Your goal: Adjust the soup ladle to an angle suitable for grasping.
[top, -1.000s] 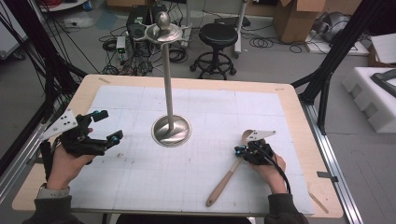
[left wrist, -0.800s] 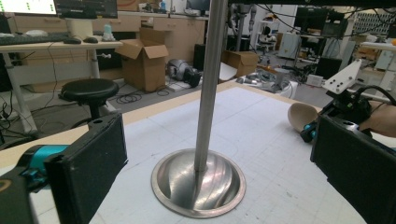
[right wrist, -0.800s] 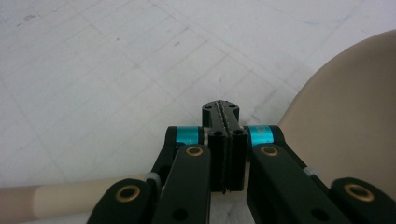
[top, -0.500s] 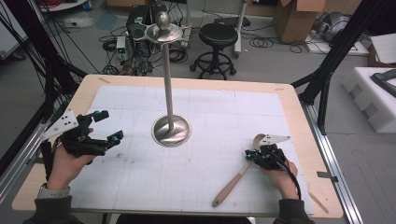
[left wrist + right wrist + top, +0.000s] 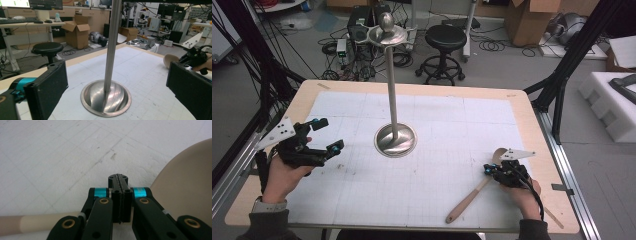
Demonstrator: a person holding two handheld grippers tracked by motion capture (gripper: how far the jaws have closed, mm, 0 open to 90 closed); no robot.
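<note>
Right hand-held gripper (image 5: 490,169) – jaws pressed together, nothing between, over the wooden spoon (image 5: 472,194) lying on the worktop (image 5: 452,90). Left hand-held gripper (image 5: 326,135) – jaws spread, facing the steel stand (image 5: 395,135).

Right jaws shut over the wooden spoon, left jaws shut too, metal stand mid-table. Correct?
Not quite: the left gripper is open, jaws wide apart in the left gripper view. The right gripper is shut over the wooden spoon; the metal stand is mid-table.
</note>
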